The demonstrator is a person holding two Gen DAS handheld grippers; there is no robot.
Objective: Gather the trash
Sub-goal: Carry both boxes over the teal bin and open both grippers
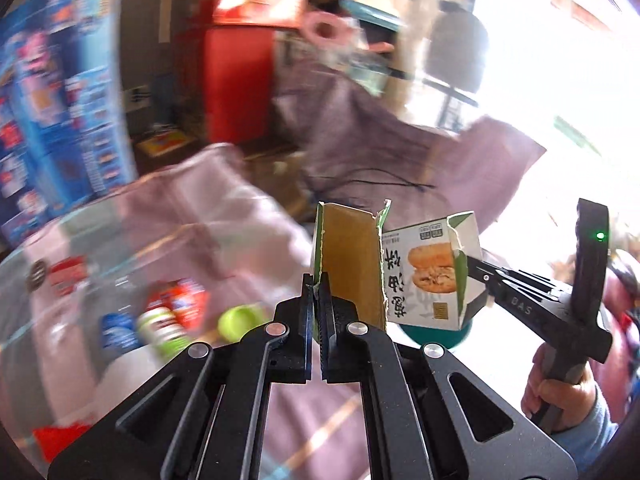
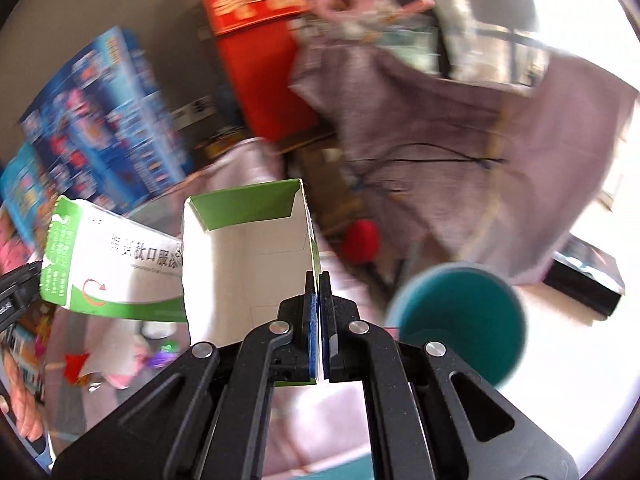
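My left gripper is shut on the edge of a torn carton that is brown inside and green and white outside. In the right wrist view this same carton shows Chinese print and hangs at the left. My right gripper is shut on the wall of an open white box with a green flap. From the left wrist view that box shows a burger picture, and the right gripper grips its right side, with a hand on the handle. Both boxes hang in the air side by side. A round teal bin sits below and to the right.
A glass table at the left carries bottles, cans and a green cap. Pink cloth drapes furniture behind. A red cabinet and blue printed boxes stand at the back. A black box lies on the floor at the right.
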